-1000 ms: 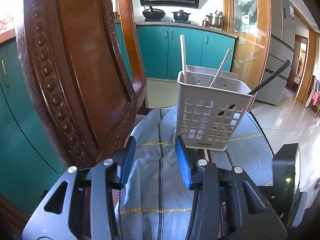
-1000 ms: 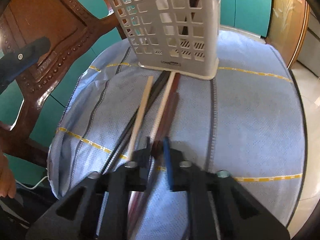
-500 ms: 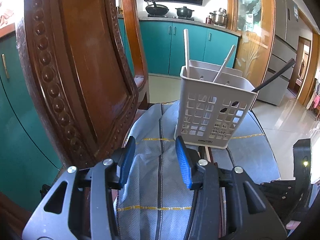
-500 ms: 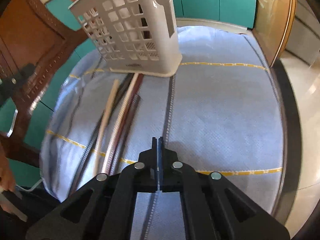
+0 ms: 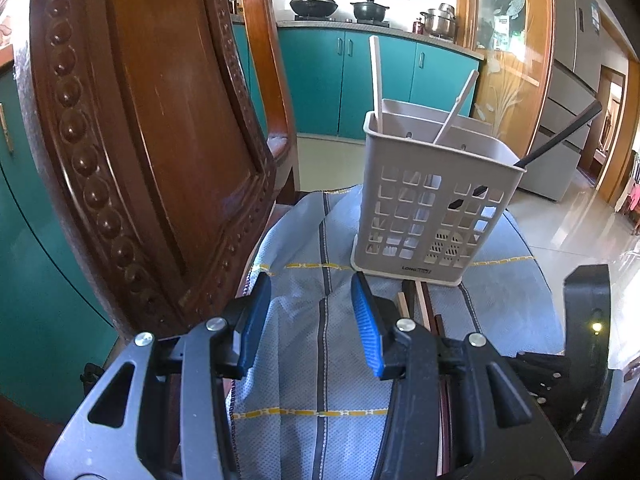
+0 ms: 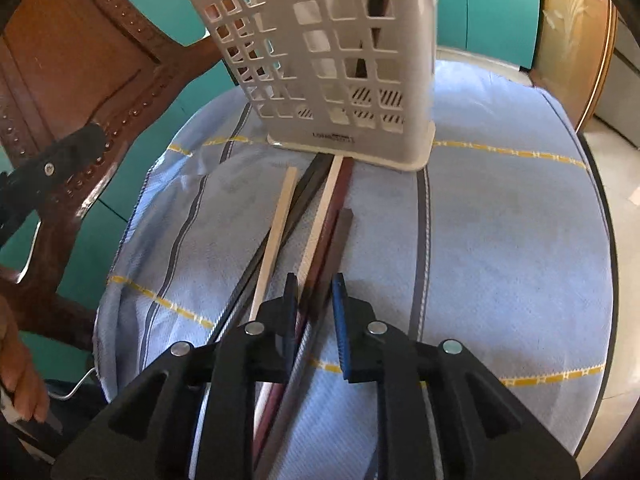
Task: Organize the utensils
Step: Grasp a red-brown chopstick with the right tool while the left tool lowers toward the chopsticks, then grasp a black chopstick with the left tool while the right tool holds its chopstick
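A white perforated utensil basket (image 5: 432, 208) stands on a blue cloth (image 5: 304, 360) and holds two pale chopsticks (image 5: 376, 84) and a black one (image 5: 560, 138). It also shows in the right wrist view (image 6: 332, 60). Several loose chopsticks lie in front of it: pale ones (image 6: 276, 232), black ones (image 6: 308, 188) and dark red-brown ones (image 6: 334, 236). My right gripper (image 6: 316, 300) is open, its fingers straddling the red-brown chopsticks low over the cloth. My left gripper (image 5: 308, 320) is open and empty, left of the chopsticks.
A carved dark wooden chair back (image 5: 152, 128) rises close on the left. The cloth (image 6: 500, 240) covers a round seat with edges falling off on all sides. Teal cabinets (image 5: 328, 80) and a fridge (image 5: 568, 92) stand beyond.
My right gripper was shut off to the right half a second ago; it has swung back over the chopsticks and opened around the red-brown ones. The left gripper stayed open, nearly still.
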